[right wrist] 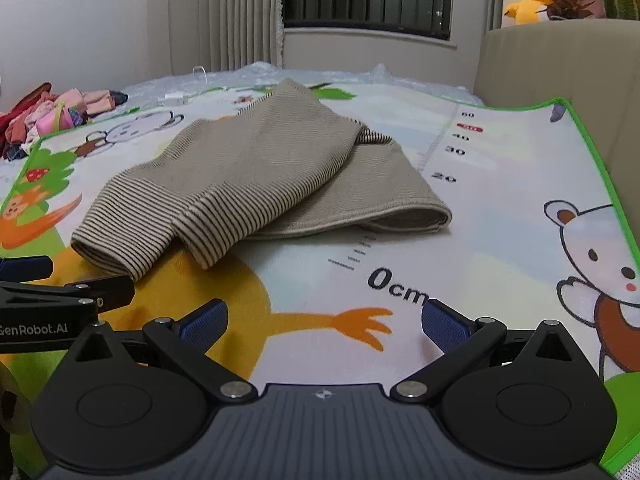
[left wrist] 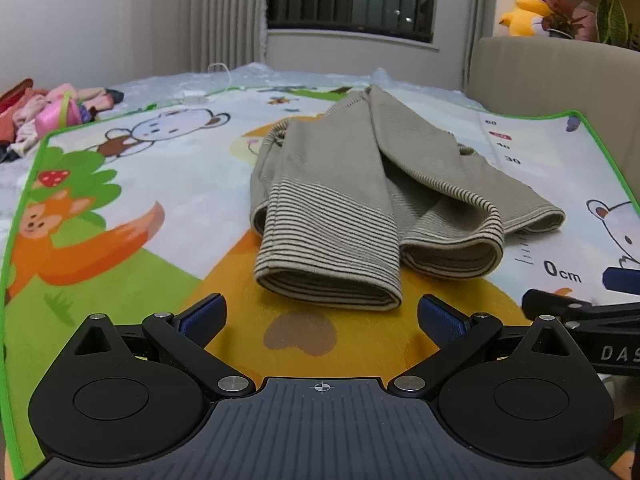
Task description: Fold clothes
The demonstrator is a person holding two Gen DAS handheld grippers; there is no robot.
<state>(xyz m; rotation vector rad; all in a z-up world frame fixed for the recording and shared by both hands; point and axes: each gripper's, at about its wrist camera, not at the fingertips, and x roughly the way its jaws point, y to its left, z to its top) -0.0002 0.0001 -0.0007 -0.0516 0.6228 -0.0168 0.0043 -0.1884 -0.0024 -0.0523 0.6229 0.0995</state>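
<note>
Beige ribbed knit garment with striped cuffs (left wrist: 360,200) lies part-folded on cartoon play mat (left wrist: 120,240). Left tongs (left wrist: 320,316), right tongs (right wrist: 324,320) spread wide, empty (hovering near hem). Next likely: grip cuffs, fold over.

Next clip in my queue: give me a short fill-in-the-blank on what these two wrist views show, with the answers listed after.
1. The beige ribbed garment with dark-striped cuffs lies on a cartoon-printed play mat with a ____ border.
2. Both the left gripper and the right gripper have their blue-padded jaws ____, holding nothing.
3. The ruler printed on the mat ends nearest the grippers at the mark "____".
4. The plush toy on the ledge behind the beige headboard is ____ in colour.

Answers: green; open; 0cm; yellow
</note>
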